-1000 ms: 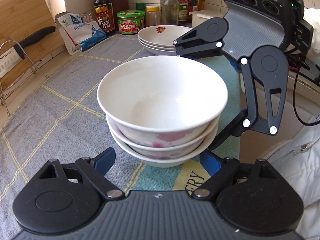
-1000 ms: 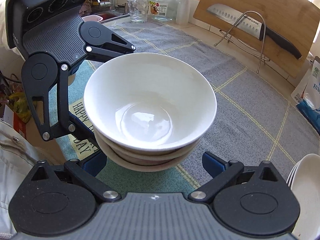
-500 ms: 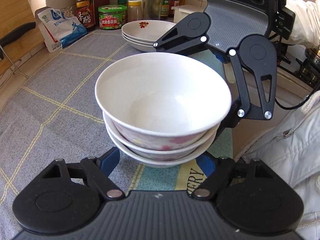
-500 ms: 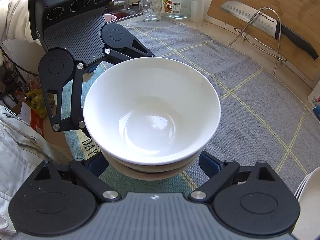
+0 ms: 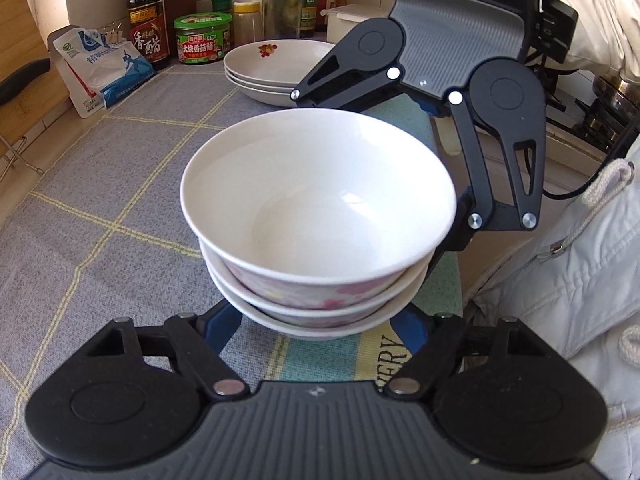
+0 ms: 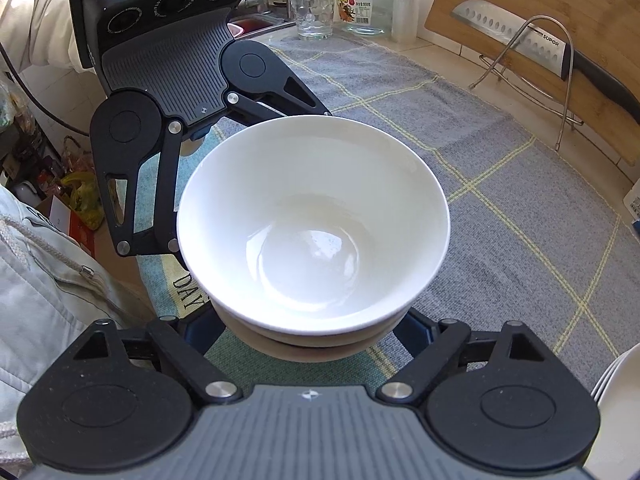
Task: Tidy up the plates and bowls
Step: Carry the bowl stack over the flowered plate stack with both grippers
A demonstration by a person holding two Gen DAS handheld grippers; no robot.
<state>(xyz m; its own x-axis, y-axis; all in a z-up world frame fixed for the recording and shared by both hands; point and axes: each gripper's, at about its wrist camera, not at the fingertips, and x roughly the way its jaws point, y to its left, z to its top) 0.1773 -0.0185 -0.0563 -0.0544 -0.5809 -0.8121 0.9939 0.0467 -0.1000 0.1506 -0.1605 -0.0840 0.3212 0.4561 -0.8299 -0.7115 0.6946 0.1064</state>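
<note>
Three nested bowls [image 5: 316, 236] stood on the grey checked cloth [image 5: 100, 216] covering the bench, with a stack of plates [image 5: 272, 72] well behind them. Both grippers flanked the stack from opposite sides. The left gripper [image 5: 316, 326] and the right gripper [image 6: 306, 332] had just been closing their blue fingers [image 5: 222, 326] around the lowest bowl; whether the pads pressed it I could not tell.

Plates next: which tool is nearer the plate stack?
Right. The right tool stands beside the plate stack; the left tool is across the bowl stack from it. Both jaws have been closing around the bowls.
</note>
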